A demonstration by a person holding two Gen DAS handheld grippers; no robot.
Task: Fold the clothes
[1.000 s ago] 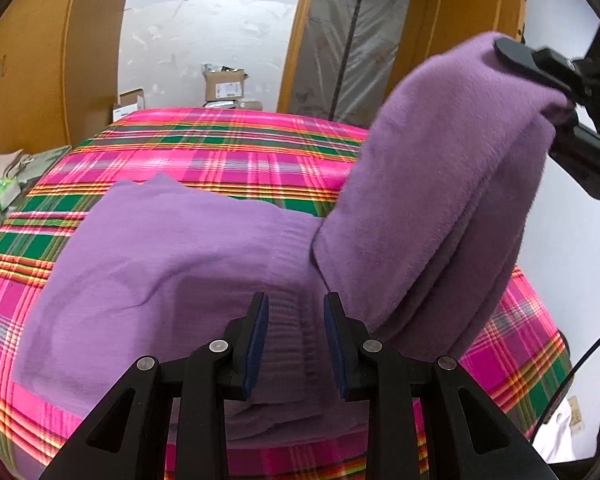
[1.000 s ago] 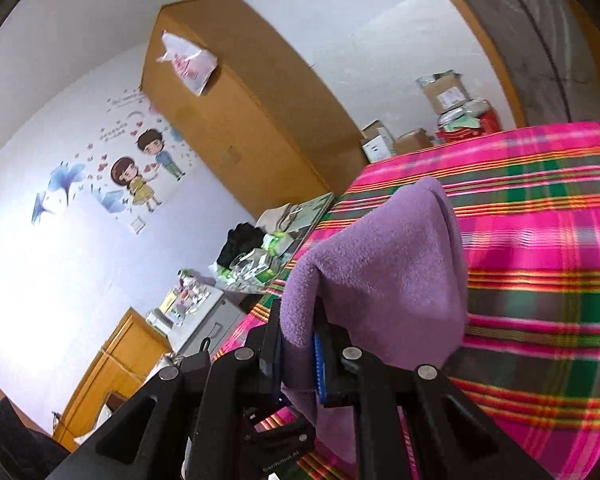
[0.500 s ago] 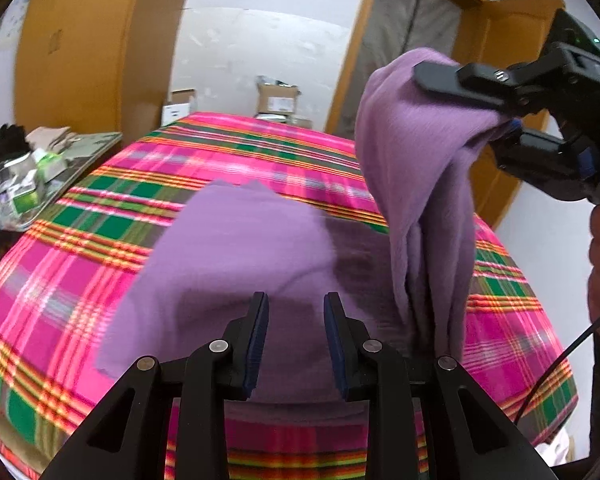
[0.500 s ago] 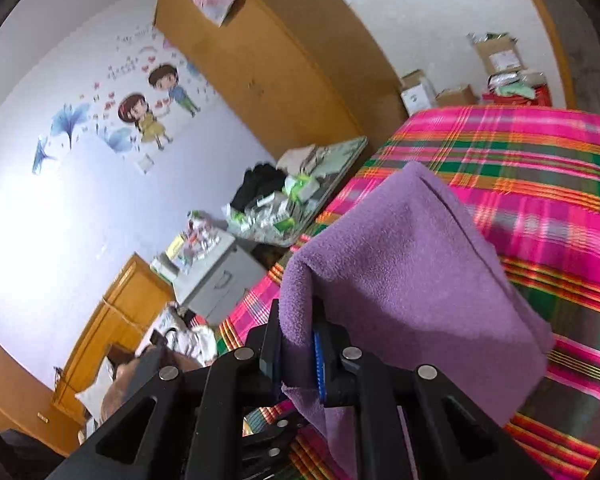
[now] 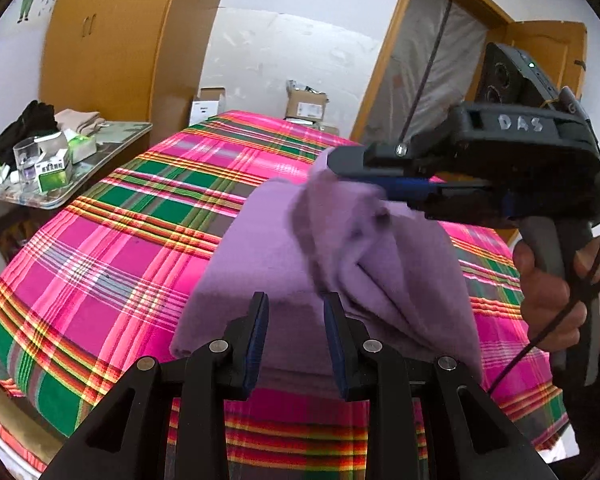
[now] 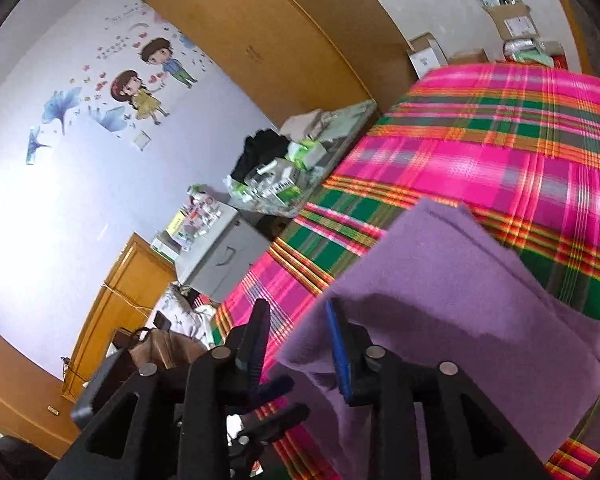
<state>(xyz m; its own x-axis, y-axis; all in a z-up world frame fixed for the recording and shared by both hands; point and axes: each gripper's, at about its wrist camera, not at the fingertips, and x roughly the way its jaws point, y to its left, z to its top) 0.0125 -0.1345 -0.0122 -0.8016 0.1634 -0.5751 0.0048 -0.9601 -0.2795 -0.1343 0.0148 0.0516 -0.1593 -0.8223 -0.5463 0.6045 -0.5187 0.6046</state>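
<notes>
A purple garment (image 5: 268, 264) lies folded on the bed's pink and green plaid cover (image 5: 140, 240). My left gripper (image 5: 296, 336) hangs open just in front of its near edge, with nothing between the pads. My right gripper (image 5: 352, 176) comes in from the right, held by a hand (image 5: 548, 280), with the garment's bunched top fold at its tips. In the right wrist view the right gripper (image 6: 296, 312) has its jaws opening. The purple garment (image 6: 460, 280) rests against the right finger only, and the left pad stands clear of it. The plaid cover (image 6: 500, 140) shows beyond.
A side table (image 5: 112, 132) at the bed's left carries a glass (image 5: 24, 156), small boxes and dark clothes. Wooden wardrobes (image 5: 112, 40) and cardboard boxes (image 5: 306, 106) stand behind the bed. A grey cabinet (image 6: 224, 256) sits beside the bed. A cable hangs from the right gripper.
The right gripper carried the lifted purple fold down and leftward over the rest of the garment, and its jaws have parted. The left gripper slid sideways along the bed's near edge, still open.
</notes>
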